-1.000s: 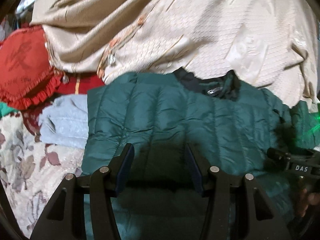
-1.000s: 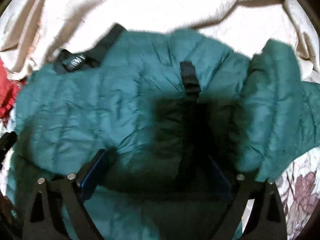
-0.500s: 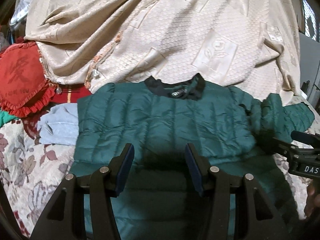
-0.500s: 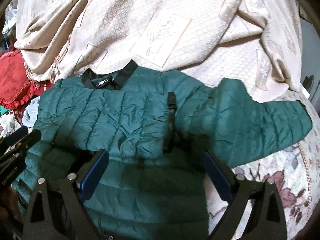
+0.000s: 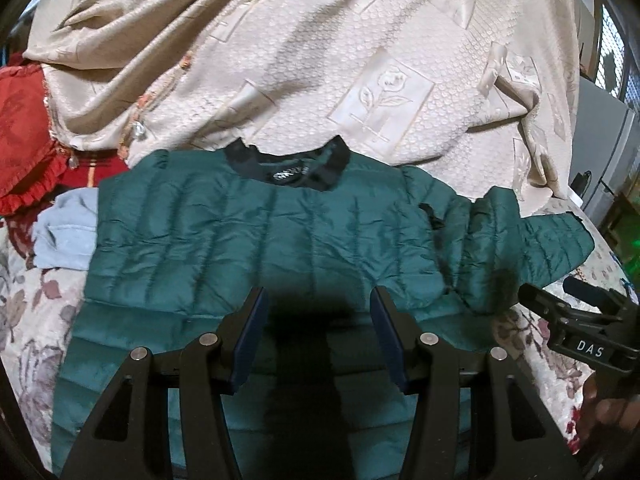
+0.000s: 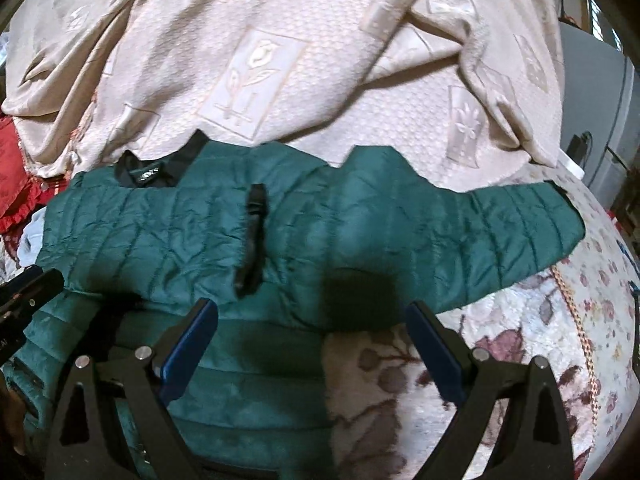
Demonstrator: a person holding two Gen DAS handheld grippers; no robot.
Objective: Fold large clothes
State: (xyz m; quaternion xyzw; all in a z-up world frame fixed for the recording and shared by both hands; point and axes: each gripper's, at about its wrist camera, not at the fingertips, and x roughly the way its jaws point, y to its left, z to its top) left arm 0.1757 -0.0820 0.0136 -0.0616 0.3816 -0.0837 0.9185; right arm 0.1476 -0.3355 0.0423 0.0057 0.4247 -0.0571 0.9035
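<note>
A dark green quilted jacket [image 5: 248, 232] with a black collar [image 5: 288, 164] lies on the floral bed cover, its upper part folded down over its lower part. Its right sleeve [image 6: 500, 232] sticks out to the right. A black strap [image 6: 252, 240] lies on the fold. My left gripper [image 5: 316, 332] is open and empty above the jacket's lower middle. My right gripper [image 6: 312, 344] is open and empty above the jacket's right edge, near the sleeve. The right gripper also shows in the left wrist view [image 5: 580, 320].
A cream embossed blanket [image 5: 320, 60] is heaped behind the jacket. A red frilled cushion [image 5: 24, 148] and a folded light blue cloth [image 5: 64, 228] lie to the left. The floral cover [image 6: 540, 340] is bare to the right. A grey appliance [image 5: 608, 152] stands far right.
Both grippers have pulled back and up from the jacket, so more of it and the blanket shows. The right gripper has shifted right toward the sleeve. The jacket stays folded.
</note>
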